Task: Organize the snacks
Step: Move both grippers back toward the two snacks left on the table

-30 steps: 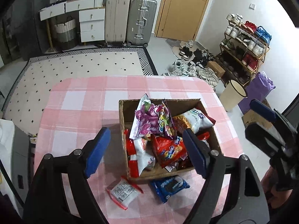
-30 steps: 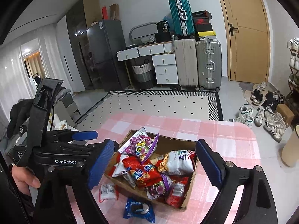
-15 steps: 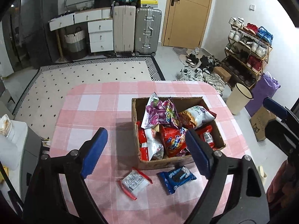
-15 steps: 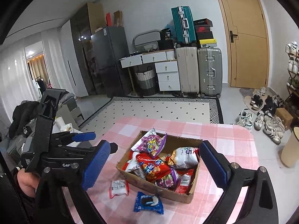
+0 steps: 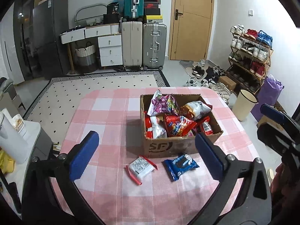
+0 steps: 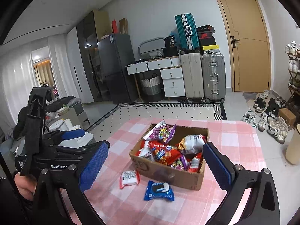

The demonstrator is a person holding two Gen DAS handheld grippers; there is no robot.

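A cardboard box (image 5: 180, 147) (image 6: 165, 174) packed with several snack bags stands on the pink checked table (image 5: 112, 116) (image 6: 238, 136). In front of it lie a white and red packet (image 5: 141, 169) (image 6: 129, 178) and a blue cookie pack (image 5: 180, 166) (image 6: 159, 190). My left gripper (image 5: 148, 156) is open and empty, held above the table's near side. My right gripper (image 6: 156, 166) is open and empty, held above the near edge. The right gripper shows at the right edge of the left wrist view (image 5: 277, 129), and the left gripper at the left of the right wrist view (image 6: 61, 146).
Suitcases (image 5: 144, 45), white drawers (image 5: 109, 48) and a door (image 5: 189, 20) stand at the far wall. A shoe rack (image 5: 249, 56) and a cream bin (image 5: 243, 106) are at the right. A side counter with white containers (image 5: 13, 136) is at the left.
Both grippers have pulled back and up from the box, so the box and the two loose packets look farther away. Both stay open and empty.
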